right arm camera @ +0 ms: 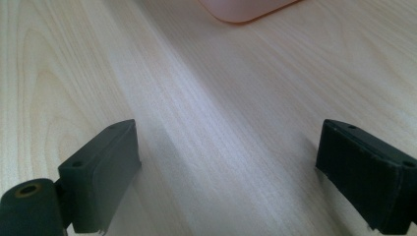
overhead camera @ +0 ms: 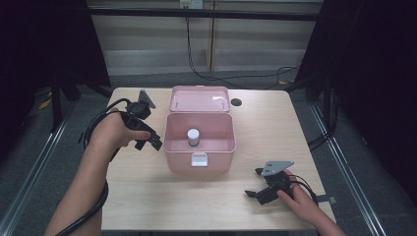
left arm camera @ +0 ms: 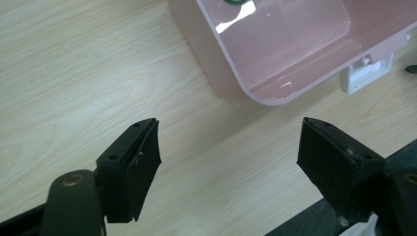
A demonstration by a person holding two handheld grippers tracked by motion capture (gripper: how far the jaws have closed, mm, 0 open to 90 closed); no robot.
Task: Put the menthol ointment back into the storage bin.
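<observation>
A pink box (overhead camera: 172,133) stands in the middle of the table with its lid (overhead camera: 199,99) swung back and a white latch (overhead camera: 199,159) on its front wall. Inside it stands a small bottle with a white cap (overhead camera: 193,136). My left gripper (overhead camera: 150,141) hovers just left of the box, open and holding nothing. In the left gripper view its jaws stand wide apart over bare wood, with the box's corner (left arm camera: 255,73) and latch (left arm camera: 366,73) beyond. My right gripper (overhead camera: 254,183) lies low near the front right of the table, open; in its view a box corner (right arm camera: 241,12) shows at the top.
The light wooden table (overhead camera: 265,128) has a dark round hole (overhead camera: 236,102) behind the box. Cables run across the floor at the back. Bare tabletop lies left, right and in front of the box.
</observation>
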